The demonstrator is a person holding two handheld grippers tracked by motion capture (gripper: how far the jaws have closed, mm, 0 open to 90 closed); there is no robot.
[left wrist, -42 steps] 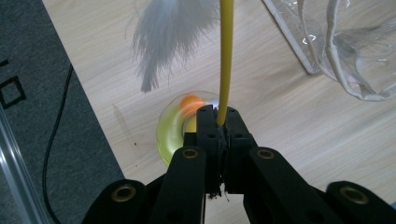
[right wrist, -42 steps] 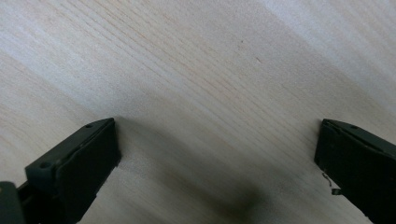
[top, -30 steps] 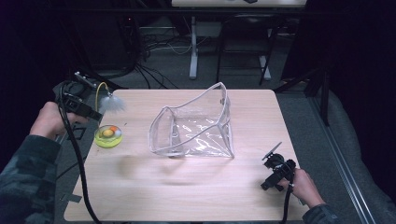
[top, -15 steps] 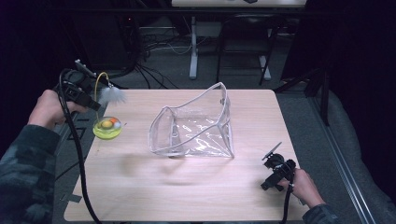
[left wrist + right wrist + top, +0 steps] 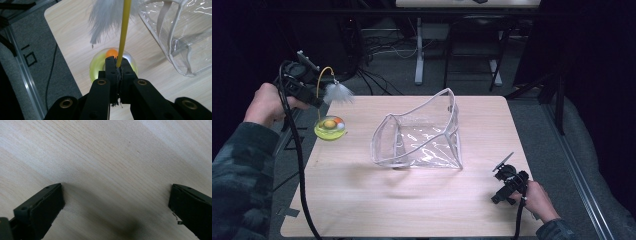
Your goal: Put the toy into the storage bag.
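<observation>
A clear plastic bag [image 5: 422, 135] with a pale trimmed rim stands open near the middle of the wooden worktop [image 5: 412, 200]; nothing can be made out inside it. In the left gripper view its corner [image 5: 180, 37] shows at the right, cut off by the edge of the picture.

Near the worktop's left edge is a small yellow-green dish [image 5: 330, 128] holding an orange ball [image 5: 329, 123] and something pale beside it, too small to tell. The left gripper [image 5: 314, 100] is above it, jaws pressed together on a thin yellow rod [image 5: 123, 32]. The rod arches up and carries a white feather tuft [image 5: 338, 92] at its far end. In the left gripper view the jaws [image 5: 116, 65] hide much of the dish [image 5: 96, 67], and whether the dish touches the worktop cannot be told.

The right gripper [image 5: 509, 182] sits near the worktop's right front, well apart from the bag. In its own view the jaws stand wide apart over bare wood [image 5: 107, 170], with nothing between them.
</observation>
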